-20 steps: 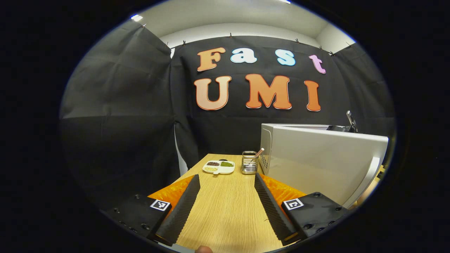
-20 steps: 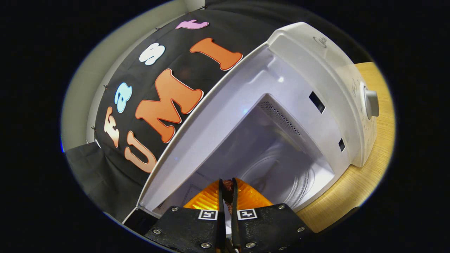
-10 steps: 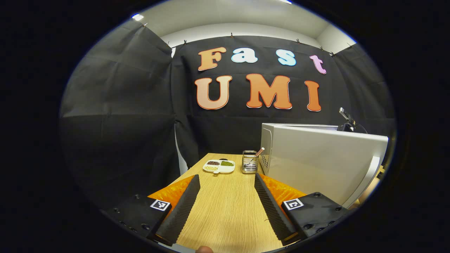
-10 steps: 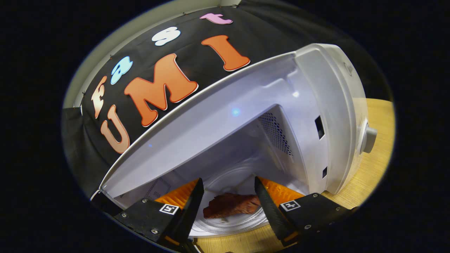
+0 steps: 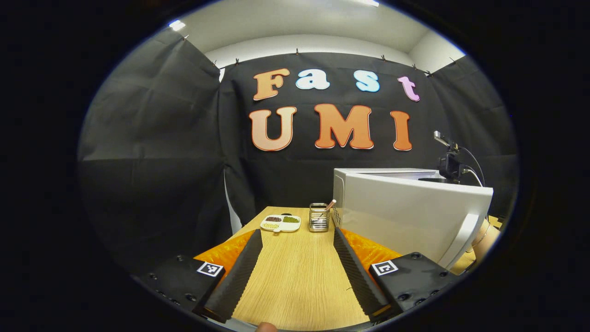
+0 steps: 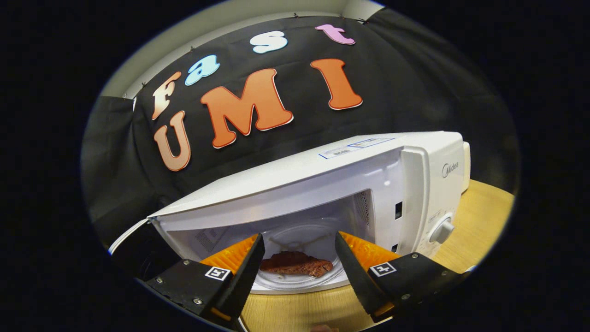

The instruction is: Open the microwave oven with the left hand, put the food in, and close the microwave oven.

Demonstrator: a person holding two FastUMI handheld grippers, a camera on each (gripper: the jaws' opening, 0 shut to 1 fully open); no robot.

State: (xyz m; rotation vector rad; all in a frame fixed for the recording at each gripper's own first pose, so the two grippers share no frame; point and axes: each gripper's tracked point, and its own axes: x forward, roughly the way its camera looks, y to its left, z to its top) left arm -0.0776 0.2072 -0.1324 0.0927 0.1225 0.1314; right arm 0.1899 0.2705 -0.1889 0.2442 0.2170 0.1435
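Observation:
The white microwave [image 6: 415, 184] stands with its door [image 6: 131, 244] swung wide to the left. A brown piece of food [image 6: 295, 263] lies on the glass turntable [image 6: 304, 281] inside. My right gripper [image 6: 299, 236] is open just outside the cavity, its fingers either side of the food and apart from it. In the left gripper view the door's outer face [image 5: 405, 216] with its handle [image 5: 463, 237] is at the right. My left gripper [image 5: 297, 231] is open over the wooden table [image 5: 295, 276], holding nothing.
A white divided dish [image 5: 280, 223] of beans and a metal utensil holder [image 5: 319, 217] sit at the table's far end, left of the microwave. The right gripper's camera mount [image 5: 448, 161] rises above the door, a hand [image 5: 484, 233] below it. A control knob [image 6: 442, 229] is on the oven's right panel.
My right gripper opened, left the food on the turntable and drew back out of the oven while levelling. The left gripper shifted back slightly, still open.

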